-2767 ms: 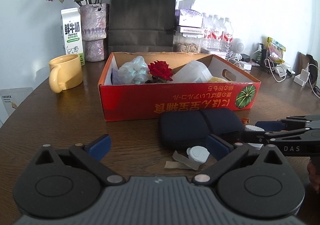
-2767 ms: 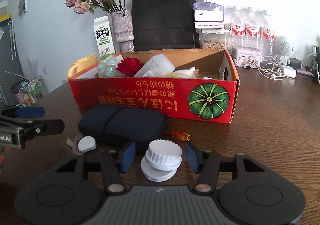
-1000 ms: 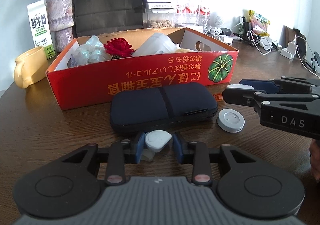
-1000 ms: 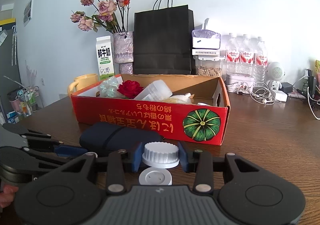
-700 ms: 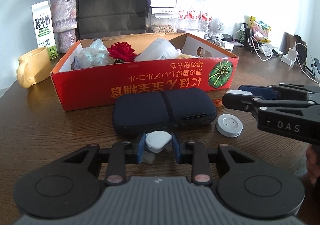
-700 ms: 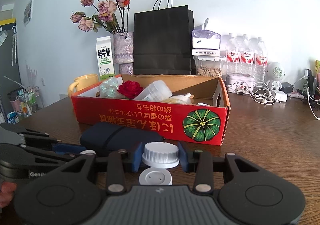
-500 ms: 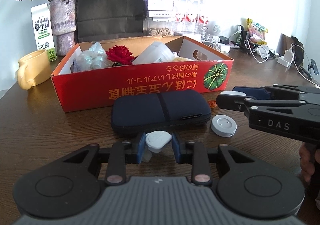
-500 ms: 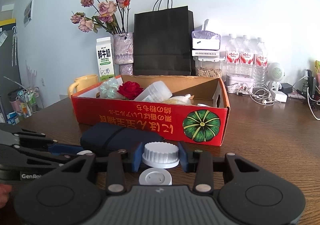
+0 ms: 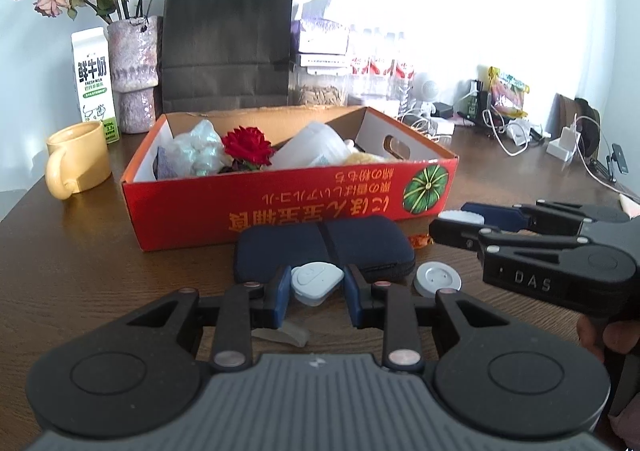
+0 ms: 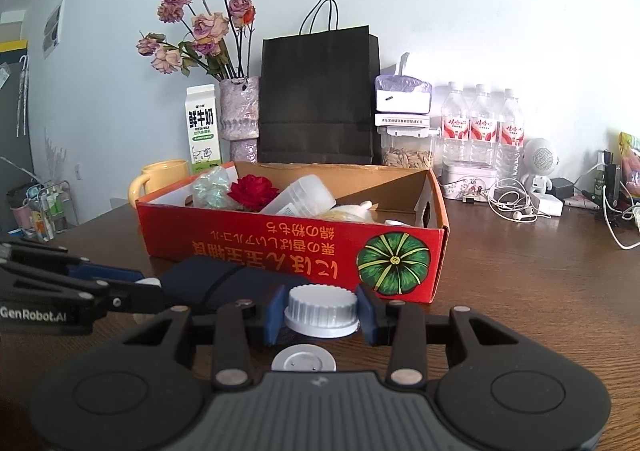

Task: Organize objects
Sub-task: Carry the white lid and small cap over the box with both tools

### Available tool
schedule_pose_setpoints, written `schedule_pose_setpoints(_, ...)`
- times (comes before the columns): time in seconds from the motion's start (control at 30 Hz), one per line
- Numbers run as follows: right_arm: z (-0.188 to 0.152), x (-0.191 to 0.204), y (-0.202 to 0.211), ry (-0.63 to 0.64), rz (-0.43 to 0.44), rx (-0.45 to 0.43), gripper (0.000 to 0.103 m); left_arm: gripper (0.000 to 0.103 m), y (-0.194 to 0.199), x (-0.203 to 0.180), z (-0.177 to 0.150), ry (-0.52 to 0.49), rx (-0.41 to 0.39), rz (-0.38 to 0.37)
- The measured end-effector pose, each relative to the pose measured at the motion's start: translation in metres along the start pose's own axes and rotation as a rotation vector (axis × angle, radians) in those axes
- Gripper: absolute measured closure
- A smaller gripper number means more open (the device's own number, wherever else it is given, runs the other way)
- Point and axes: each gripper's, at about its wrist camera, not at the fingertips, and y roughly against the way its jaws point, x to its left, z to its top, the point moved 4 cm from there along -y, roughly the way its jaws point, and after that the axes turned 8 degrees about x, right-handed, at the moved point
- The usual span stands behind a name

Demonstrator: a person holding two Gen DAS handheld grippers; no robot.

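While both grippers hang low over the brown wooden table (image 9: pixel 80 251), the biggest thing in front of them is the red cardboard box (image 9: pixel 288 203), open at the top, its long side running left to right and its printed lettering upside down, with a green pumpkin picture at its right end. Inside lie a red flower (image 9: pixel 248 145), a crinkled pale bundle (image 9: pixel 198 149) and a clear plastic container (image 9: pixel 316 149) tipped on its side.

Just before the box's front wall lies a dark navy pouch (image 9: pixel 324 247), flat, its long axis parallel to the box, with a band across its middle. Bare wood stretches to the left of the pouch and to the right of the box in the right wrist view; the back edge is crowded by a black paper bag (image 10: pixel 318 99), a vase (image 10: pixel 240 111), a milk carton (image 10: pixel 204 123), water bottles (image 10: pixel 482 123) and a yellow mug (image 9: pixel 78 159).

The left gripper (image 9: pixel 316 291) pinches a small pale tag (image 9: pixel 318 283), rounded and roughly triangular, lifted just above the wood, its flat face up and its narrower corner toward the camera. The right gripper (image 10: pixel 322 315) is pressed onto a white ribbed cap (image 10: pixel 322 311), held upright above the table. A flat white disc (image 9: pixel 438 279) rests on the wood just right of the pouch, beneath the cap. A bit of tan tape (image 9: pixel 284 335) lies under the left gripper.
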Motion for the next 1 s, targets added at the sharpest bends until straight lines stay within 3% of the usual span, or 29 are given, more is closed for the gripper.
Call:
schedule_pose_setpoints(0.47,0.040,0.015,-0.001,0.025,-0.002,-0.079,0.066,0.074,0.002,0.013,0.039,0.023,-0.076,-0.015)
schedule_pose_setpoints(1.0,0.101,0.010,-0.041,0.056,-0.029,-0.138,0.066,0.074,-0.031,0.026,0.104,0.058,-0.166,-0.013)
